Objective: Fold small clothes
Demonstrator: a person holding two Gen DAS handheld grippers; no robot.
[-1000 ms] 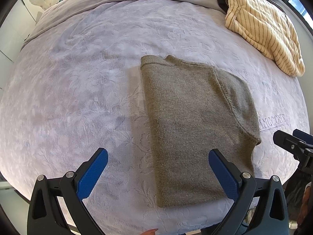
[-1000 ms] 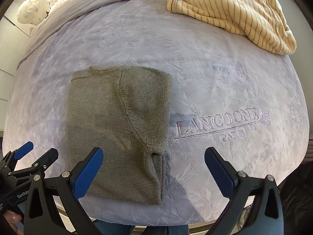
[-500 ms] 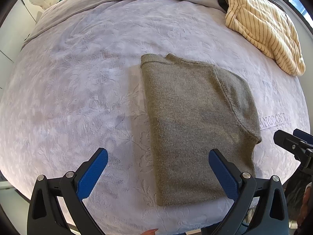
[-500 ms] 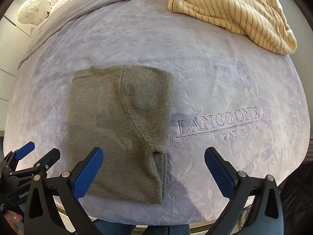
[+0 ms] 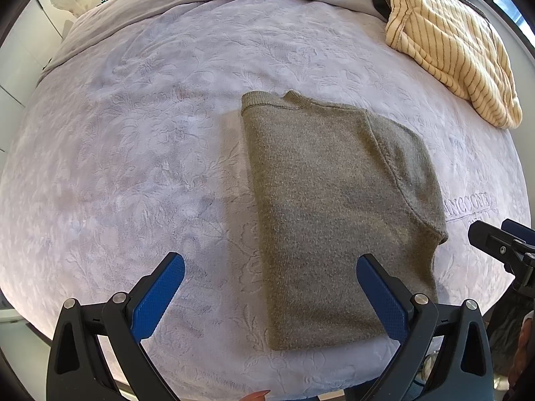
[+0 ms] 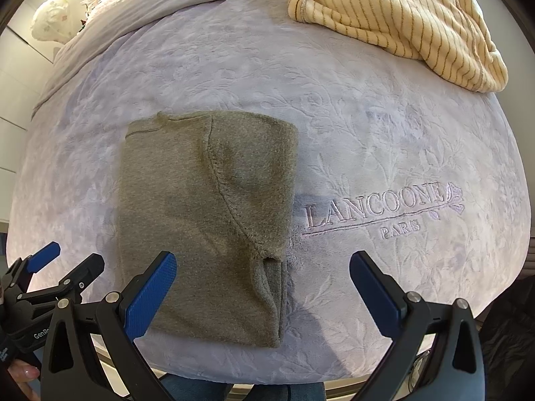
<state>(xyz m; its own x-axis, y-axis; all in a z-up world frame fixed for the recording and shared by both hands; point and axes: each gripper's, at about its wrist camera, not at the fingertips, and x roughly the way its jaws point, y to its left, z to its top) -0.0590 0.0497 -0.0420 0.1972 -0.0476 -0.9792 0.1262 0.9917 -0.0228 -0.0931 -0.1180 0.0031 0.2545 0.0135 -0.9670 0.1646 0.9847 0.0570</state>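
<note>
Now green sweater (image 5: 337, 214) lay folded flat on purple blanket (image 5: 133, 167), near front edge. Left gripper (image 5: 271, 287) hovered above bed, jaws wide open, holding nothing; sweater at its 1 o'clock. Right gripper (image 6: 264, 284) also wide open, empty; sweater at its 11 o'clock. Striped yellow top (image 6: 394, 16) lay bunched far off at 1 o'clock.

Lavender bed (image 5: 133, 153) — folded olive sweater (image 5: 334, 207); striped garment (image 5: 451, 53).
</note>
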